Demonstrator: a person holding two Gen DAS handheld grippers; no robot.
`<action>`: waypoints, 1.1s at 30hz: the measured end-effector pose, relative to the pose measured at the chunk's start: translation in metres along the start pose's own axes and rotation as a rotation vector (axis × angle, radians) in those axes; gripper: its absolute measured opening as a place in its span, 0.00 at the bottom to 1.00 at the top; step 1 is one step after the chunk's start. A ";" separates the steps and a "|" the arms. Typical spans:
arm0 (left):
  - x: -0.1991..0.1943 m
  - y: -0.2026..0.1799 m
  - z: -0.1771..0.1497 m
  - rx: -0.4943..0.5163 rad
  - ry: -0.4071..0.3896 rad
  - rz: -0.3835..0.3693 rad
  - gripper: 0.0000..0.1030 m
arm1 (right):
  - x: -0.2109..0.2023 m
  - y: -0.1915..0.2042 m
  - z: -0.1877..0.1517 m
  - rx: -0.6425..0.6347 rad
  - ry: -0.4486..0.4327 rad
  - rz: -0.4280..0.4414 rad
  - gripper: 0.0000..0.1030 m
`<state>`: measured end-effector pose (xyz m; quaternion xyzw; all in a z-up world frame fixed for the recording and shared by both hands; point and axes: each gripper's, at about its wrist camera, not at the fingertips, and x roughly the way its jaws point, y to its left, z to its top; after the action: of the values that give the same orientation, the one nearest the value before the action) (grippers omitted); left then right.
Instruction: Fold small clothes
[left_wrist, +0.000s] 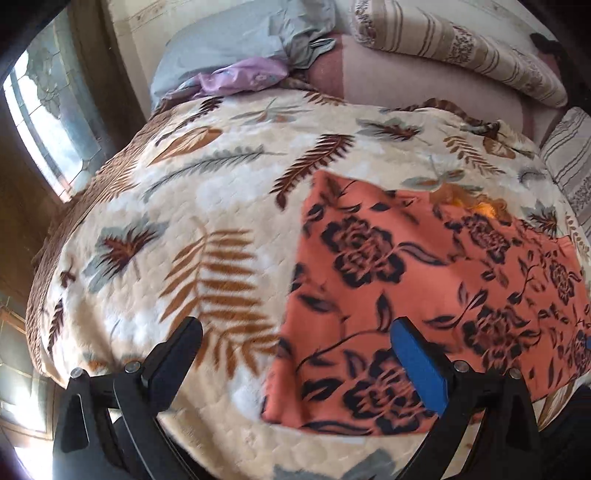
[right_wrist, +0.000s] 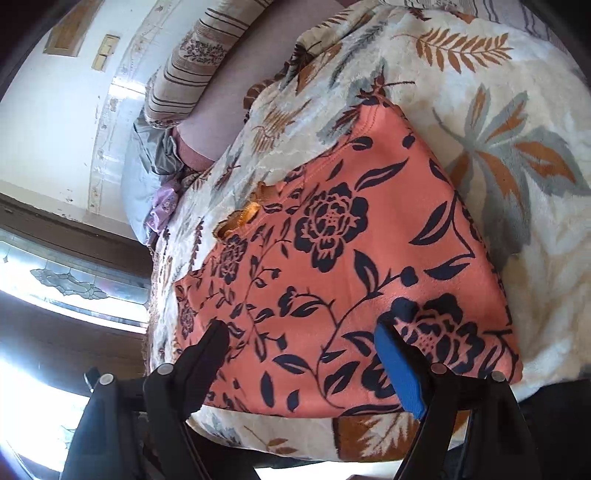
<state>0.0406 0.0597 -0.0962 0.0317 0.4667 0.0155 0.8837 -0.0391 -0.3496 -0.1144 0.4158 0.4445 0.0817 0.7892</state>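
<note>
Now, step: coral floral garment (right_wrist: 354, 258) lies flat on the leaf-print blanket (left_wrist: 192, 221), unfolded.
Grippers: left gripper (left_wrist: 295, 343) and right gripper (right_wrist: 303, 343) both spread apart, empty.
Next: probably pinching a near edge.

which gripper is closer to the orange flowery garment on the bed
Right. The right gripper hangs open straight over the garment, both fingers above the cloth. The left gripper straddles its side edge, open: one finger over the cloth, the other over the blanket.

No readable text, label, brand or number shows in either view (only floral and leaf prints on fabric).
</note>
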 end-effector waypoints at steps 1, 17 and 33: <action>0.001 -0.015 0.007 0.018 -0.011 -0.013 0.99 | -0.004 0.003 -0.008 0.005 -0.004 0.014 0.81; 0.046 -0.125 -0.007 0.158 0.120 -0.107 0.99 | -0.003 -0.082 -0.033 0.426 -0.163 0.071 0.81; 0.048 -0.129 -0.008 0.183 0.125 -0.110 0.99 | -0.004 -0.071 -0.015 0.337 -0.211 -0.004 0.80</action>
<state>0.0611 -0.0661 -0.1494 0.0855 0.5213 -0.0736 0.8459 -0.0703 -0.3881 -0.1680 0.5474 0.3674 -0.0395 0.7508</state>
